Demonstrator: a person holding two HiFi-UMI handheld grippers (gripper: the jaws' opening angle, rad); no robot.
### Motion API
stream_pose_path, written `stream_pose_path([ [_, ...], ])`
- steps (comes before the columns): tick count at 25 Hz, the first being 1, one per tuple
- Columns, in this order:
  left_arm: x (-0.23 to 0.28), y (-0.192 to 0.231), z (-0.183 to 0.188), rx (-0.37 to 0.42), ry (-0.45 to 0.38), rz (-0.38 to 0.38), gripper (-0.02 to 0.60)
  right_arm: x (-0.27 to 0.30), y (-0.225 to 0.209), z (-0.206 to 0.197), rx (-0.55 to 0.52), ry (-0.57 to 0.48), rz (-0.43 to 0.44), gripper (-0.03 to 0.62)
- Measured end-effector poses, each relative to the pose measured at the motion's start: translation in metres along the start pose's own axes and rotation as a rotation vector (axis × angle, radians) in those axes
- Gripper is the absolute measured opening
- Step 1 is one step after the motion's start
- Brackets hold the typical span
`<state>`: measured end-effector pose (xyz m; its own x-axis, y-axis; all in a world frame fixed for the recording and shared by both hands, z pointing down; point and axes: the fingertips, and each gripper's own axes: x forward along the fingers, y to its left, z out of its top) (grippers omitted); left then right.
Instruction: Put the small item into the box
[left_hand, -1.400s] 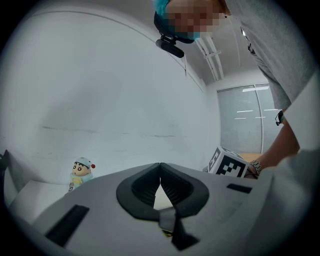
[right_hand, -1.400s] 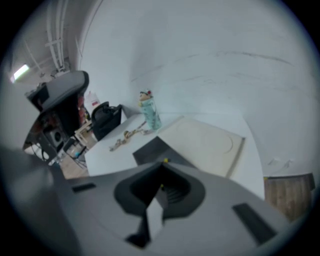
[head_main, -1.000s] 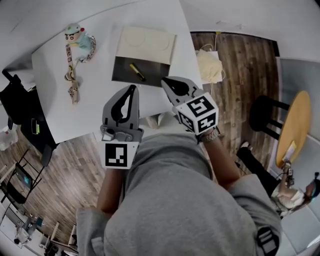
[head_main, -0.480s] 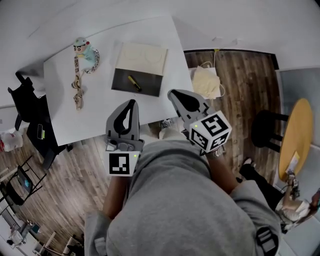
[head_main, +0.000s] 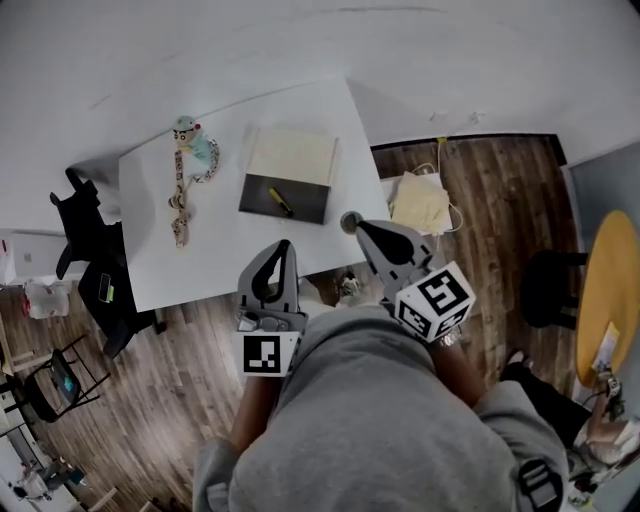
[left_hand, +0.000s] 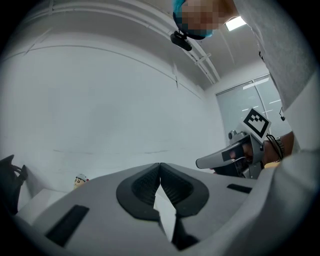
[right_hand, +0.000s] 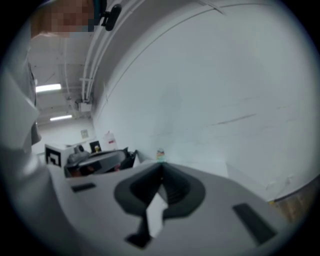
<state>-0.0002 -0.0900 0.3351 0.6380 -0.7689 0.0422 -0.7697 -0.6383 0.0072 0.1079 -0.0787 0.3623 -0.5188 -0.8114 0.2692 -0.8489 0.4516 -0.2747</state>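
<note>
The box sits open on the white table, with a dark tray in front and a cream lid folded back behind it. A small yellow item lies inside the dark tray. Both grippers are held near my body, short of the table's near edge and pointing toward it. My left gripper is shut with nothing in it. My right gripper is also shut and empty, and its tip is just off the table's right corner.
A toy figure with a long patterned body lies on the table's left part. A black chair stands left of the table. On the wooden floor to the right are a cream bag, a dark stool and a round wooden table.
The table and box have shrunk and shifted up in the head view as I backed away. Both grippers have drawn back from over the table's edge and stay shut.
</note>
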Motion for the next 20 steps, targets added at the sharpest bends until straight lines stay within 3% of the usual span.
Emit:
stream_pose_path([
  [12, -0.009, -0.031, 0.004, 0.031, -0.008, -0.026, 0.032, -0.040, 0.004, -0.001, -0.002, -0.065, 0.005, 0.032],
  [20, -0.010, -0.031, 0.006, 0.028, -0.010, 0.000, 0.032, -0.037, 0.006, -0.001, -0.026, -0.060, 0.044, 0.032],
])
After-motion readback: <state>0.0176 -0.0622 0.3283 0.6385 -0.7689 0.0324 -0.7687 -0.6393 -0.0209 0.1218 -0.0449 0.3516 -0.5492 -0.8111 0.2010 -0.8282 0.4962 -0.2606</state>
